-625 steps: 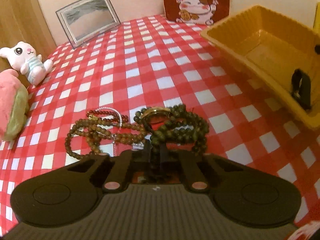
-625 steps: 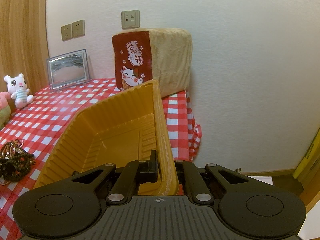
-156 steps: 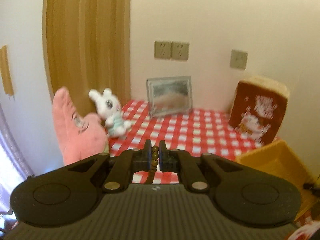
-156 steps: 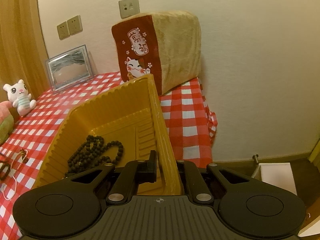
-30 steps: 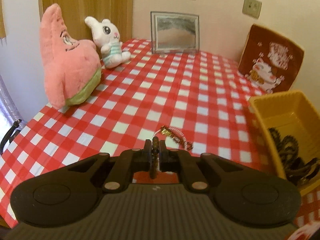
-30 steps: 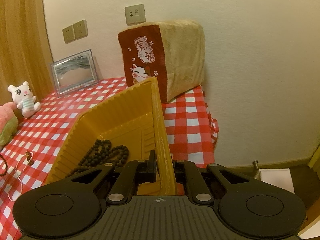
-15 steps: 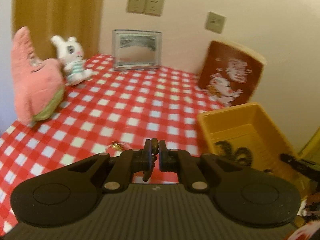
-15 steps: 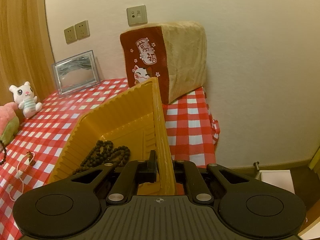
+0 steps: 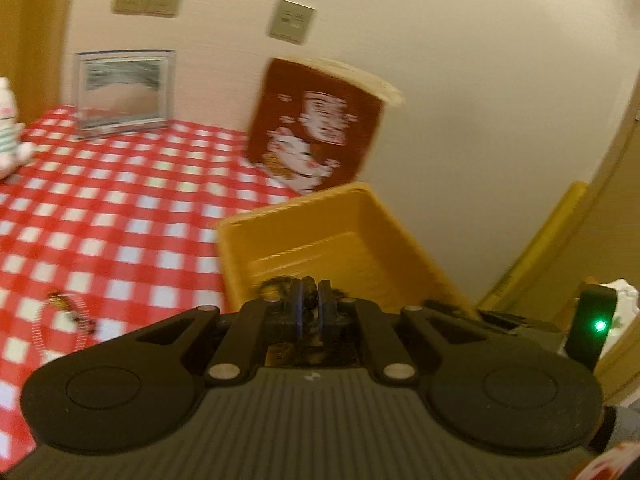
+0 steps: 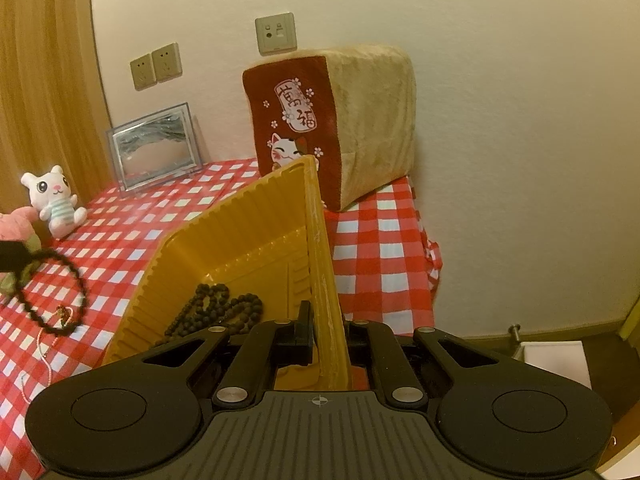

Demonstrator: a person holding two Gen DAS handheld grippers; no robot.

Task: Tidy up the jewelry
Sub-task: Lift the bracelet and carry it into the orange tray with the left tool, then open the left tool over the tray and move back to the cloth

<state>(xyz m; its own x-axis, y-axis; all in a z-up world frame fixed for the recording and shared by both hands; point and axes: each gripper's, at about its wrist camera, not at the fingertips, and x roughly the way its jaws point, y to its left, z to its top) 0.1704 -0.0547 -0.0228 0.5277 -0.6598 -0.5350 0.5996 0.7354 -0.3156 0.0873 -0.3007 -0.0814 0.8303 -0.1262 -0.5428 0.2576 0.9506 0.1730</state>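
- Left wrist view: my left hand-held gripper (image 9: 308,303) is pinched on a dark bead bracelet (image 9: 308,307), aimed at the yellow tray (image 9: 320,216), evidently for deposit. A fine chain (image 9: 66,312) lies on the table (image 9: 120,208), unsorted.
- Right wrist view: my right hand-held gripper (image 10: 326,334) clamps the tray wall (image 10: 320,264), I judge to steady it. Bead necklace (image 10: 216,312) lies inside; the bracelet (image 10: 60,300) hangs left of the tray.

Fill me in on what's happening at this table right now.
A person is sorting jewelry with two handheld grippers. The right gripper is clamped on the wall of the yellow tray, which already holds a dark bead strand. The left gripper carries a beaded bracelet pinched in its jaws, beside the tray. A thin chain lies on the checked tablecloth.
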